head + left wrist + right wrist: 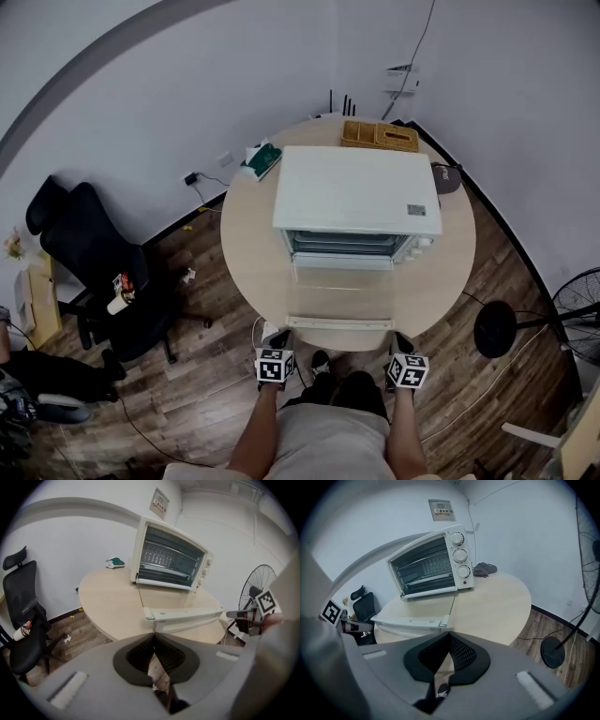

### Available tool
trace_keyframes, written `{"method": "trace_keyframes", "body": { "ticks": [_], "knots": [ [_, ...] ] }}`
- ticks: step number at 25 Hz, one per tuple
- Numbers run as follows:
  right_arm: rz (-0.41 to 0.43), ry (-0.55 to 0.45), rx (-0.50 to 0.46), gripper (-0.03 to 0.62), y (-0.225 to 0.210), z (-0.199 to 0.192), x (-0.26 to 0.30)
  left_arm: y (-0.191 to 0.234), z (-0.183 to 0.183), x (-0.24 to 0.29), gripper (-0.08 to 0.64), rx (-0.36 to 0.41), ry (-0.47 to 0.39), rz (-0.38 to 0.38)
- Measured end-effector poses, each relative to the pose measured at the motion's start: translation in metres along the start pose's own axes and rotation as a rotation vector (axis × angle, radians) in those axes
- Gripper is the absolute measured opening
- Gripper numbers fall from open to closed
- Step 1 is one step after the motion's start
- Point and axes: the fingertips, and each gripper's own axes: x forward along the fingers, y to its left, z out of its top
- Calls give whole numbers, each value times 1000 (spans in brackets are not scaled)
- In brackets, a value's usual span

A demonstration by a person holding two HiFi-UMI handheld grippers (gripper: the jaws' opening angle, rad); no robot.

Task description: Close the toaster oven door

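A white toaster oven (356, 192) stands on a round wooden table (248, 244). Its glass door (342, 291) hangs fully open and lies flat toward me, with the pale handle bar (339, 323) at the near table edge. My left gripper (279, 337) is just below the handle's left end, and my right gripper (401, 340) just below its right end. In the left gripper view the jaws (153, 633) meet at their tips, shut and empty, with the handle (185, 617) close ahead. In the right gripper view the jaws (449, 632) are also shut with nothing between them, just short of the handle (410, 620).
A black office chair (98, 262) stands left of the table. On the table behind the oven lie a green packet (261, 159), a wooden tray (379, 135) and a dark cloth (447, 176). A fan (577, 314) and a round black floor base (495, 329) stand to the right.
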Motion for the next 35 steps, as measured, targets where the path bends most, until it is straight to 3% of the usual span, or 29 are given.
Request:
{"method": "trace_keyframes", "body": {
  "ticks": [14,28,31,35],
  "knots": [
    [21,22,-18,0,14,-3,12,-6,10,7,58,12,-21,-30],
    [71,-59,-45,0,25,16,3,-10,25,-3,58,32,-45,-30],
    [118,-69,-140,2,37,15,-2,-10,25,-3,58,33,-42,-30],
    [191,-30,-521,36,76,0,-3,-10,26,-3,58,37,-41,-31]
  ]
}}
